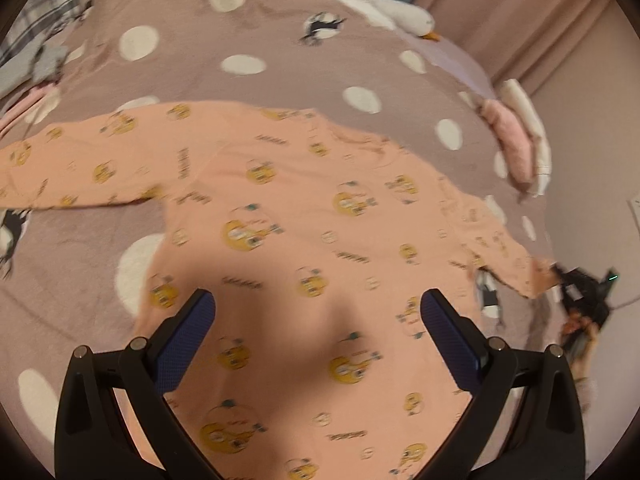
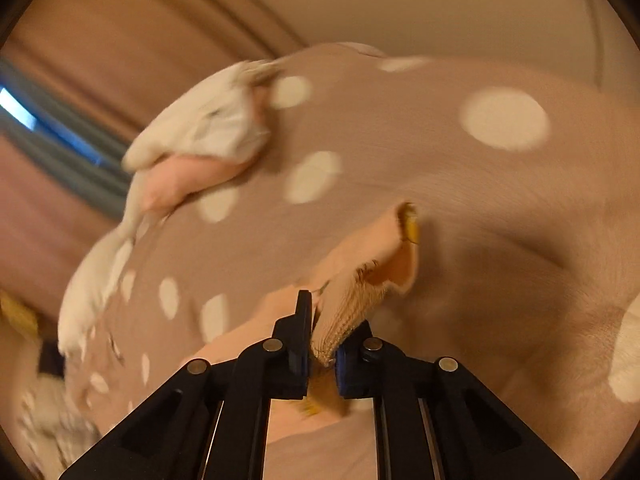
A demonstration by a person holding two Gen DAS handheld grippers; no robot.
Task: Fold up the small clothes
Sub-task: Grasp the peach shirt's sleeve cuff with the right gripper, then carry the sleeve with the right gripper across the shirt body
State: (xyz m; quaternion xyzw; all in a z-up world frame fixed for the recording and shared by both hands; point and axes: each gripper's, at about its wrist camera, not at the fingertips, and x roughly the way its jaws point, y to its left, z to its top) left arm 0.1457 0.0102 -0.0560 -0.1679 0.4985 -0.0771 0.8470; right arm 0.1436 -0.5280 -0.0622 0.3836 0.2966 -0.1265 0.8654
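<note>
Peach shirt [image 1: 304,216] spread on my dotted blanket [image 1: 280,64].
My left gripper [image 1: 318,308] hovers spread apart; my right gripper [image 2: 322,344] pinches the shirt's ribbed cuff [image 2: 352,308].

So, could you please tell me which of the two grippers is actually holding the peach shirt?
The right gripper: its fingers are shut on a ribbed cuff of the peach shirt. The left gripper hangs open above the shirt's body, gripping nothing.

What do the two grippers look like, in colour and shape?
The left gripper and the right gripper look alike: matte black angular linkage arms joined by round silver pins, with textured dark blue pads lining the inner faces of the fingers. No cables, markings or sleeves are visible.
</note>
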